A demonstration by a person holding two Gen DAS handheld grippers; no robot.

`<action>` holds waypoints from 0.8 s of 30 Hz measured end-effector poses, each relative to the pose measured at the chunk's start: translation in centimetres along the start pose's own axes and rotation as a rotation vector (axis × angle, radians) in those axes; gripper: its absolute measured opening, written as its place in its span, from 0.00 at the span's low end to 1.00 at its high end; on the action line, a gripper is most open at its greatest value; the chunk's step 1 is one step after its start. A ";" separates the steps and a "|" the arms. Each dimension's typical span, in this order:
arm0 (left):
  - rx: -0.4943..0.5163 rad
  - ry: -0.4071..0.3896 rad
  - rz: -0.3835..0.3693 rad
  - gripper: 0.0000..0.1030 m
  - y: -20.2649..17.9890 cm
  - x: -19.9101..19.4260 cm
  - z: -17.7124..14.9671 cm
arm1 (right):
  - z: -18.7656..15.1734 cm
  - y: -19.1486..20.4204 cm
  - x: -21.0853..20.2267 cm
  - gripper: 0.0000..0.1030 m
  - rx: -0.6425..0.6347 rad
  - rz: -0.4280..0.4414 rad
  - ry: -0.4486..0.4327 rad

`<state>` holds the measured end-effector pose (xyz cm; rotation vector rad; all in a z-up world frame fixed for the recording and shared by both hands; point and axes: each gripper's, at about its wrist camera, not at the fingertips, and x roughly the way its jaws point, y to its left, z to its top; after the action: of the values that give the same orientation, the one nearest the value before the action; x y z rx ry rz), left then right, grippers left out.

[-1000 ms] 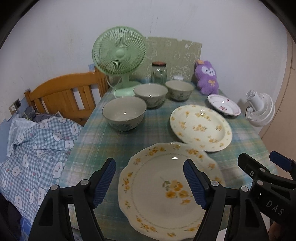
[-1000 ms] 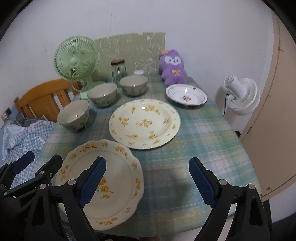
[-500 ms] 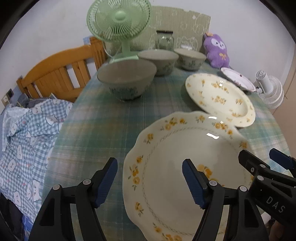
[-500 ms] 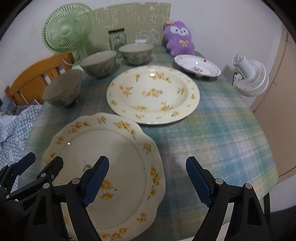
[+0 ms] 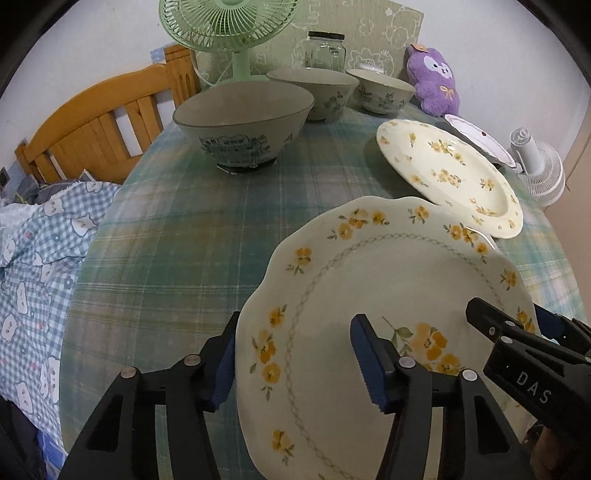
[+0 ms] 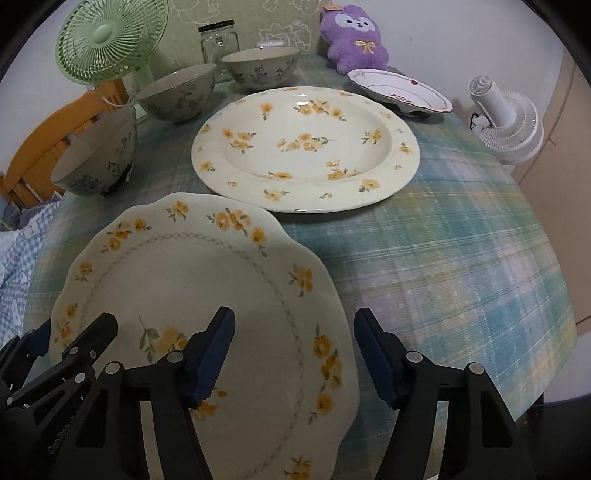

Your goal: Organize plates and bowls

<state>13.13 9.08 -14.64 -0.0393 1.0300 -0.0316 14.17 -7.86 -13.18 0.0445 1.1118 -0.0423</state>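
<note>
Nothing's stacked yet, far as I can see: three bowls sit apart along the far-left side of the tabletop, w/ the nearest bowl closest to the wooden chair, the middle bowl behind it & the far bowl by the glass jar. Plates are all separate too: the scalloped plate w/ yellow flowers at the near edge, the round floral plate just beyond it, nearly touching rims, & a small pink-trimmed plate near the purple plush toy. So I'd judge the job is at its start, all stacking still to do, & the scalloped plate looks like the first pick. Both tools are down at that plate. The left gripper has its jaws straddling the plate's left rim, one pad outside the edge & one over the plate's face; they've just been closing in, but there's a gap showing, so no squeeze yet. The right gripper does the same on the right rim, inner pad over the plate, outer pad over the cloth; jaws also just narrowing, partway open, not gripping. Plate lies flat on the tabletop.
</note>
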 end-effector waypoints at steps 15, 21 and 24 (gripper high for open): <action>-0.018 0.038 -0.023 0.54 0.8 -0.5 0.7 | -0.4 1.1 -0.5 0.65 0.009 -0.021 0.067; -0.007 0.012 -0.024 0.54 0.3 -3.4 1.4 | 0.4 0.8 -3.6 0.65 0.008 -0.027 0.049; 0.005 -0.012 -0.020 0.54 -0.3 -4.8 1.9 | 0.9 0.4 -5.1 0.65 0.017 -0.025 0.032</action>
<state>12.31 9.04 -9.52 -0.0458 1.0173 -0.0522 12.72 -7.48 -8.26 0.0466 1.1437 -0.0738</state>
